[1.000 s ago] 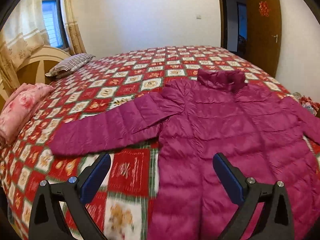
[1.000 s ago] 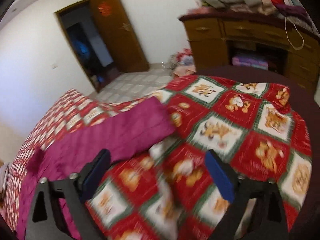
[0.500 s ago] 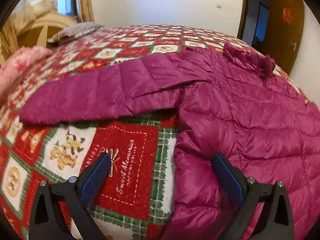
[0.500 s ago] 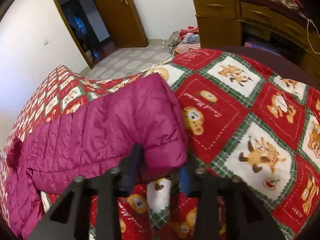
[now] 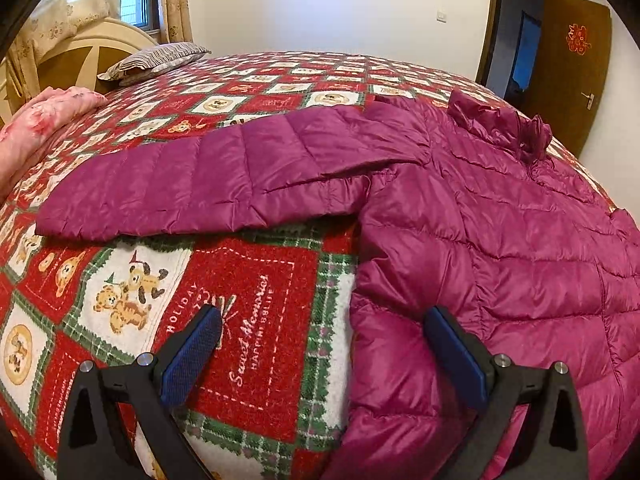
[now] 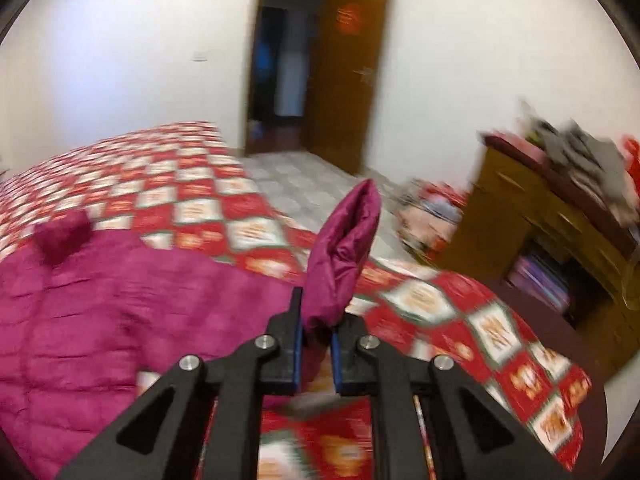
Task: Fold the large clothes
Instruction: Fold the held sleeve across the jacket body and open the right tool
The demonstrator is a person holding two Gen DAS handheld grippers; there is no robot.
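A magenta quilted puffer jacket (image 5: 500, 240) lies spread on a bed with a red patchwork blanket (image 5: 256, 320). One sleeve (image 5: 200, 184) stretches out flat to the left. My left gripper (image 5: 322, 344) is open, low over the blanket, straddling the jacket's side edge. In the right wrist view my right gripper (image 6: 315, 336) is shut on the other sleeve's cuff (image 6: 344, 256), which stands up above the bed. The jacket body (image 6: 100, 304) lies to its left.
A striped pillow (image 5: 152, 60) and a pink folded quilt (image 5: 40, 120) lie near the headboard. A wooden dresser (image 6: 560, 248) with piled clothes stands right of the bed. An open brown door (image 6: 352, 76) is behind. Clothes lie on the floor (image 6: 432, 216).
My right gripper closed on the sleeve cuff and lifted it off the bed. My left gripper came lower and closer to the jacket's side edge, still open.
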